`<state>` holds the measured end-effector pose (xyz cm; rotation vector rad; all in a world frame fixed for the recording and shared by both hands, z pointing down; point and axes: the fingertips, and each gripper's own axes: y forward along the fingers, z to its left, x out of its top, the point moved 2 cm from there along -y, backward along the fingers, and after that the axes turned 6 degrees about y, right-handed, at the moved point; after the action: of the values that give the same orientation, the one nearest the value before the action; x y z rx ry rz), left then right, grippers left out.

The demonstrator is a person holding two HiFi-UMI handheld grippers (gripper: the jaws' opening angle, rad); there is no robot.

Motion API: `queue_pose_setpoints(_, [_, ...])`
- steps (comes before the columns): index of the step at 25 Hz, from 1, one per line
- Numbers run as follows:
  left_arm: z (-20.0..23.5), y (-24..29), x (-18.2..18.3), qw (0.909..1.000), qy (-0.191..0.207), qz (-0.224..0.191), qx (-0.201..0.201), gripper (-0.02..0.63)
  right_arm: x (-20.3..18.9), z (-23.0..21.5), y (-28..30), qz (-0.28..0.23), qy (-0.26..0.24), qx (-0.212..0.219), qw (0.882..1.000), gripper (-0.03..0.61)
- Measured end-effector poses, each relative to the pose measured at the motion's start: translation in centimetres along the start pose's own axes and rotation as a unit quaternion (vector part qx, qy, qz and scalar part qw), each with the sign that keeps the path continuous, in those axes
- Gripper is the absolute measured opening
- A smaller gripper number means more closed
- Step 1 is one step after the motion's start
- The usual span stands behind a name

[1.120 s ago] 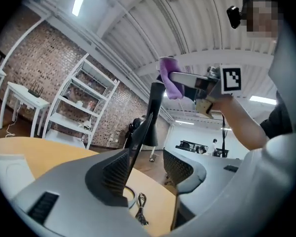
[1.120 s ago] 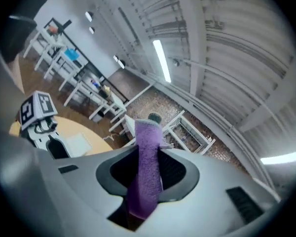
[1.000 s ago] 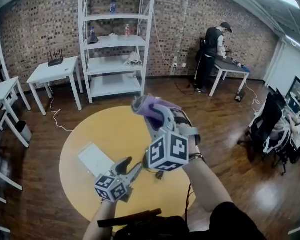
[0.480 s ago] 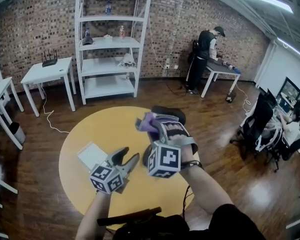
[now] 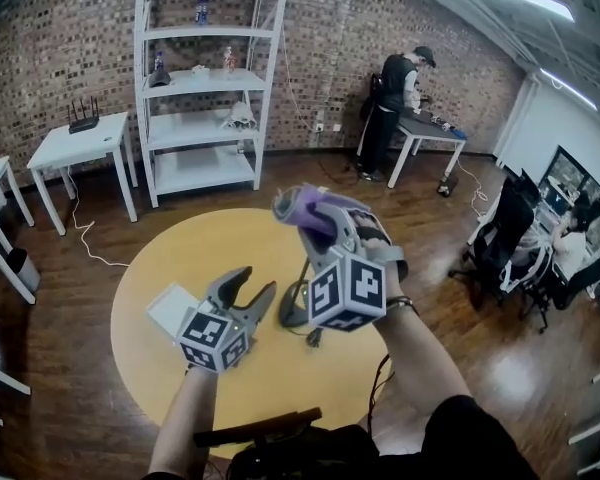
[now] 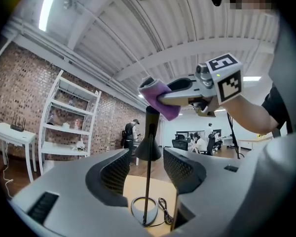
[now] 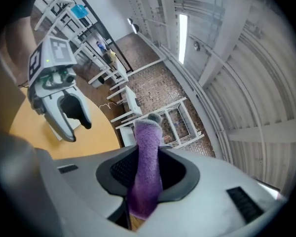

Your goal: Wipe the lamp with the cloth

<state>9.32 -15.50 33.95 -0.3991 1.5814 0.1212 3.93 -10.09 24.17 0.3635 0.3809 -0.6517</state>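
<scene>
Cloth (image 5: 298, 206): purple. Lamp (image 6: 148, 151): black. Tabletop (image 5: 170, 258): yellow. Left tongs (image 5: 255, 281), right tongs (image 5: 318, 218): grey, black-and-white square markers. Shelf (image 5: 195, 173): white.

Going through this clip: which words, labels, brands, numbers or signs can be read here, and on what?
No readable text.
Black-and-white square markers on the cubes of the left claw and right claw: patterns only, no letters.
Small bottles on the white metal shelf unit: labels too small to read.
Computer screens at the right: too small.
</scene>
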Motion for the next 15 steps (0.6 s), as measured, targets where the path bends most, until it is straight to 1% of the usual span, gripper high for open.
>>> queue_pose_setpoints(2, [-0.4,0.3,-0.1,1.0,0.0,0.003,-0.002,0.213,-0.4,-0.3,1.3,0.021,-0.002,0.013,1.0,0.103])
queue_pose_setpoints(4, [-0.9,0.3,-0.3,1.0,-0.003,0.005,-0.005,0.213,-0.8,0.3,1.8,0.028,0.011,0.028,0.999,0.103])
queue_pose_setpoints(6, [-1.3,0.3,-0.7,0.9999,-0.003,0.008,-0.01,0.213,-0.9,1.3,1.6,0.019,0.035,0.033,0.999,0.103])
queue_pose_setpoints(8, [-1.7,0.2,-1.2,0.9997,0.0,0.017,-0.015,0.213,-1.0,2.4,1.1,0.003,0.046,0.03,0.998,0.103])
queue_pose_setpoints(9, [-1.8,0.1,-1.5,0.9996,0.0,0.021,-0.016,0.213,-1.2,3.0,0.9,-0.006,0.04,0.027,0.999,0.103])
queue_pose_setpoints(12, [-1.7,0.1,-1.8,0.9995,-0.004,0.028,-0.014,0.213,-1.9,5.0,0.6,-0.024,0.002,0.028,0.999,0.103])
queue_pose_setpoints(13, [-1.6,0.1,-1.7,0.9995,-0.006,0.028,-0.012,0.213,-2.2,5.6,0.6,-0.023,-0.003,0.034,0.999,0.103])
queue_pose_setpoints(15, [-1.6,0.3,-1.2,0.9996,-0.008,0.026,-0.009,0.213,-3.1,6.5,0.6,-0.02,0.006,0.048,0.999,0.103])
